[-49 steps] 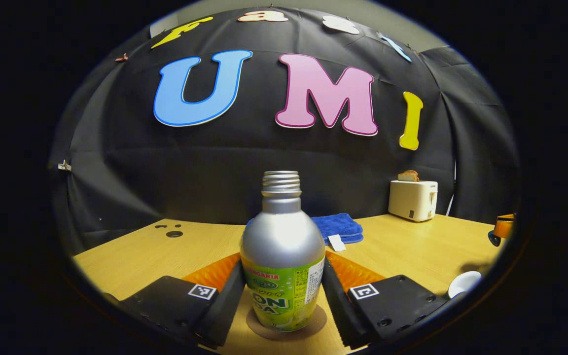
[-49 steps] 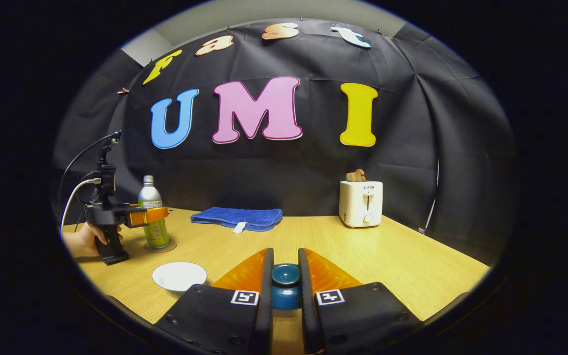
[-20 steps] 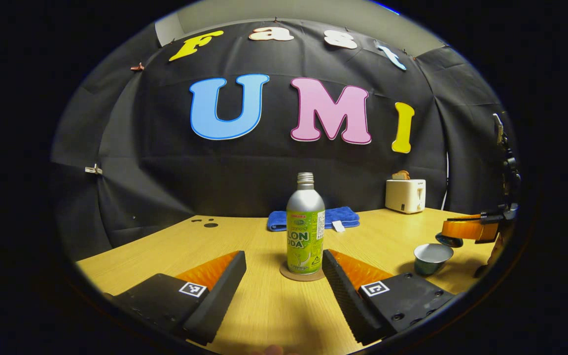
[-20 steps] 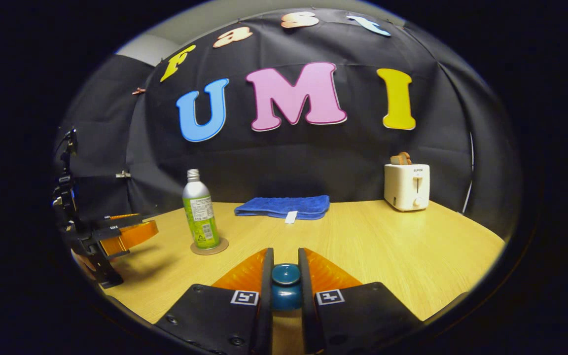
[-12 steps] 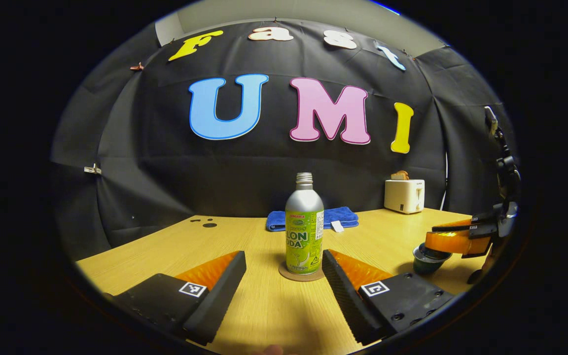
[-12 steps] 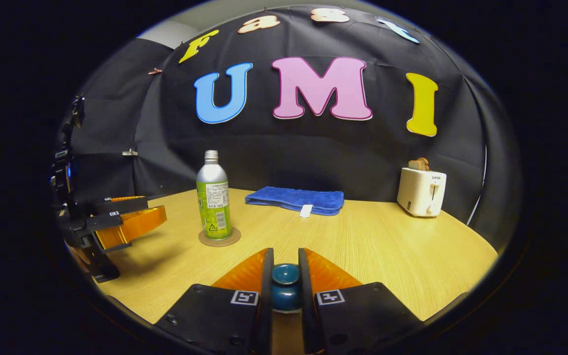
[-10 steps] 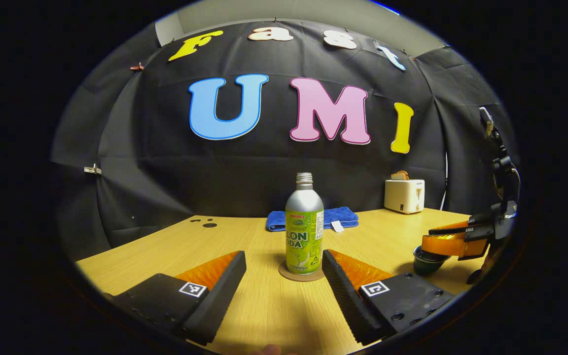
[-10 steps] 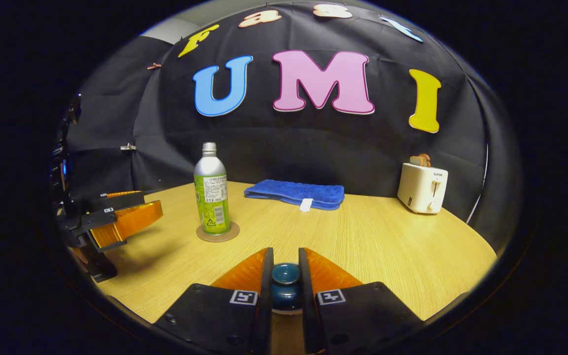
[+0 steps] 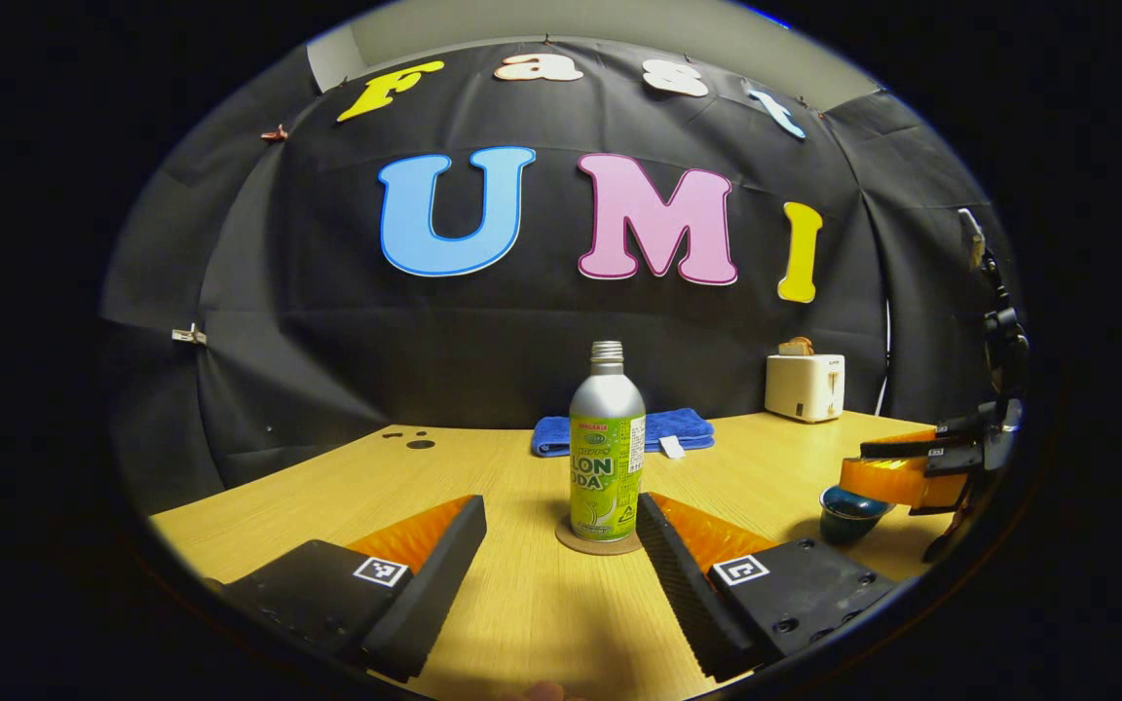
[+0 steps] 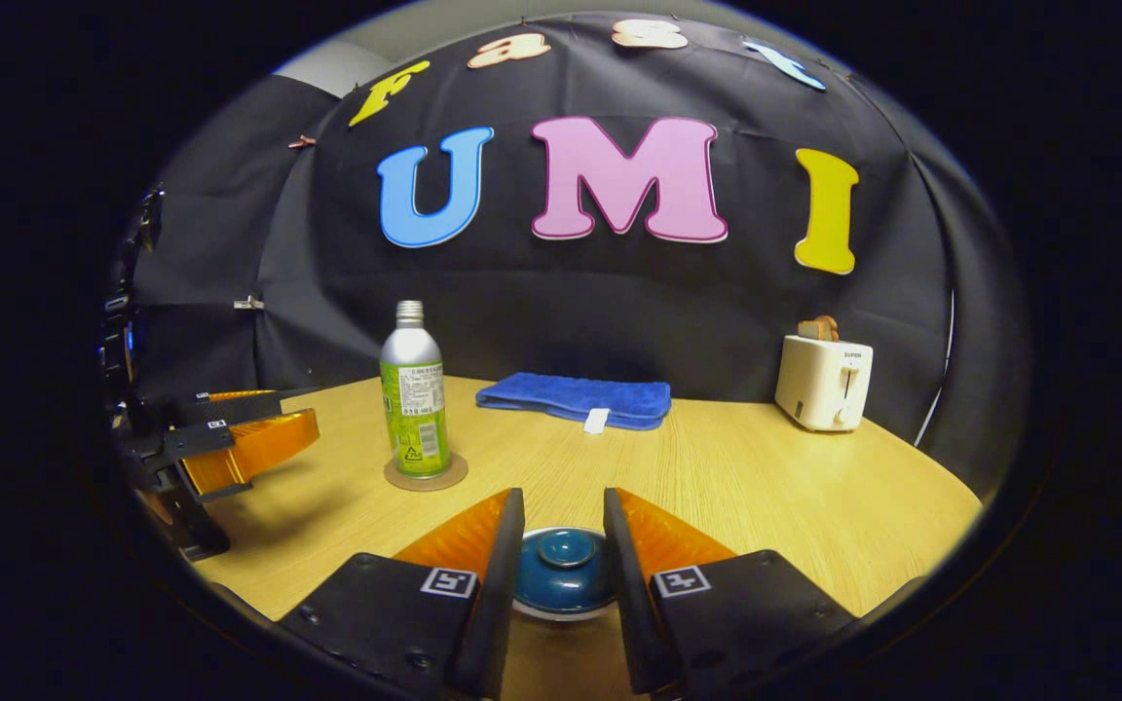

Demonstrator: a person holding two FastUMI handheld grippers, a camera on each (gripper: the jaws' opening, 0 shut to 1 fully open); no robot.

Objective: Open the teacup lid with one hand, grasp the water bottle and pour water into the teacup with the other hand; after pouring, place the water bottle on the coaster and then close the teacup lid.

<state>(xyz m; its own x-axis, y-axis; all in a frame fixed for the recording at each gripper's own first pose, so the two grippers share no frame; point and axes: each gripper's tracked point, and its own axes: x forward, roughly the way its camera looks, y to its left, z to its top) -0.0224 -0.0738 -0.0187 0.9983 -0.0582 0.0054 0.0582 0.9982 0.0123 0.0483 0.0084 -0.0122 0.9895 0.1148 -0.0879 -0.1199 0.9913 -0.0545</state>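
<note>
Right gripper view: lid on teacup.

Worktop: matt wood grain. Bottle: brushed metal, glossy printed label. Towel: soft cloth. Teacup lid: glossy glaze.

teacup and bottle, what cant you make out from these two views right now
- Teacup contents: the lid covers it in both views.
- Cup body, right gripper view: hidden under the lid and between the right gripper's fingers.
- Lid seating: the rim's near edge is cut off by those fingers.
- Water bottle fill level: opaque metal wall and label, both views.
- Coaster surface: mostly under the bottle.
- Toaster controls: too small.
</note>
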